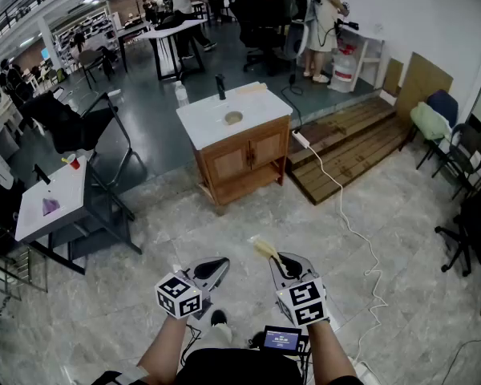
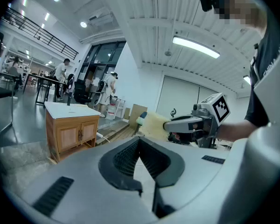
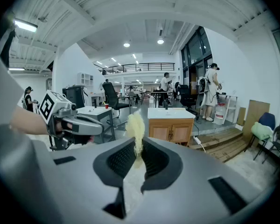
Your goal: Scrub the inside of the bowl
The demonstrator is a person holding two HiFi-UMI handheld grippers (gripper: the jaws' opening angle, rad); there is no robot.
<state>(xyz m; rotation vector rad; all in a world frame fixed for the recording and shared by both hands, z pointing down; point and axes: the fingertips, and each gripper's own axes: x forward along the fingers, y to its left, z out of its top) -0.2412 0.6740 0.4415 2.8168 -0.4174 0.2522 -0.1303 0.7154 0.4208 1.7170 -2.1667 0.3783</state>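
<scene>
The small tan bowl (image 1: 233,118) sits on the white top of a wooden cabinet (image 1: 240,157), well ahead of both grippers across the tiled floor. My right gripper (image 1: 282,261) is shut on a yellow sponge (image 1: 264,249), which sticks out past the jaws in the right gripper view as a pale yellow sponge (image 3: 136,129). My left gripper (image 1: 216,266) is held beside it at the same height, shut with nothing between its jaws (image 2: 140,144). From the left gripper view, the right gripper (image 2: 171,124) with the sponge (image 2: 151,123) shows to the right, the cabinet (image 2: 70,125) to the left.
A bottle (image 1: 181,95) and a black upright fixture (image 1: 220,87) stand on the cabinet top. A white cable (image 1: 349,223) runs across the floor from a wooden platform (image 1: 349,147). A white table (image 1: 52,199) stands at the left. People and chairs are farther back.
</scene>
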